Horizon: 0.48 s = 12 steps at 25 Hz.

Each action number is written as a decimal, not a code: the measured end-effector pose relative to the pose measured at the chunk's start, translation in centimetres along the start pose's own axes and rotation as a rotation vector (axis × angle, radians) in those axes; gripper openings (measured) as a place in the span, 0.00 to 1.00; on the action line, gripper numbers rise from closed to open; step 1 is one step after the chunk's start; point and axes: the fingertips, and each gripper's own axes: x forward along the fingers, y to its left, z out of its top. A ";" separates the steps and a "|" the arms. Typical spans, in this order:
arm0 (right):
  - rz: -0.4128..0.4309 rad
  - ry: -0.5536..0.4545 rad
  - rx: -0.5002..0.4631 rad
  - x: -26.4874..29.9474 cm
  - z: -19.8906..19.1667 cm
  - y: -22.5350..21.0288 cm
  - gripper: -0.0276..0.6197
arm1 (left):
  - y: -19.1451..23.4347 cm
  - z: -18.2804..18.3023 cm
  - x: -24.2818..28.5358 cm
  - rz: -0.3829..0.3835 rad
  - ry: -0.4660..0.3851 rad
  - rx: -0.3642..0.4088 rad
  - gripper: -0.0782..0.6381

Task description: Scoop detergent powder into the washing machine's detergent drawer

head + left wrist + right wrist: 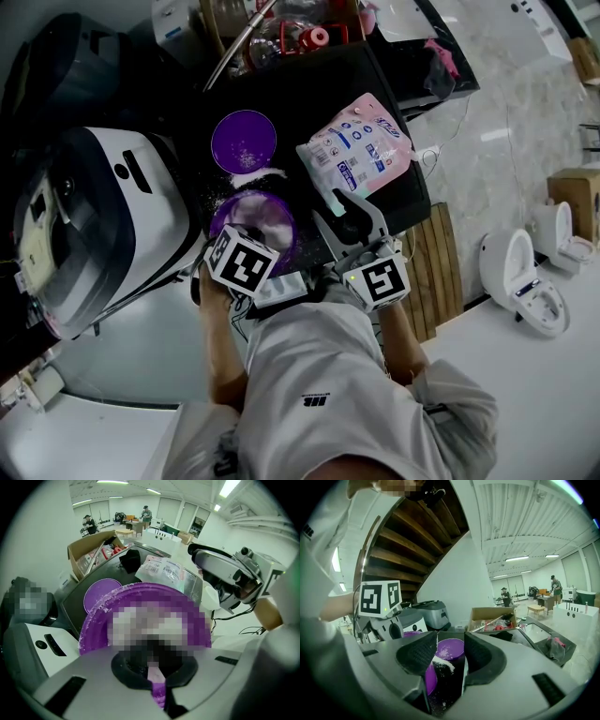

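A purple tub (255, 223) holding white powder stands at the near edge of the black tabletop (309, 94). My left gripper (244, 255) is right at its near side. In the left gripper view the tub (140, 602) fills the middle, and the left gripper (158, 686) is shut on a purple tab at its rim. A round purple lid (243, 141) lies behind it. A pink detergent bag (359, 150) lies to the right. My right gripper (349, 225) points at the bag's near corner, open and empty. In its own view the right gripper (451, 656) faces the lid (449, 648).
The white and black washing machine (103, 225) stands left of the tabletop. White powder (251, 178) is spilled between lid and tub. A cardboard box (281, 28) of odds and ends sits at the back. A wooden slat panel (436, 267) lies on the right.
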 end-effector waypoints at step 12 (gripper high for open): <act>0.006 -0.016 0.017 -0.9 0.1 -0.3 0.32 | -2.1 0.1 -1.0 -0.126 -0.078 -0.044 0.13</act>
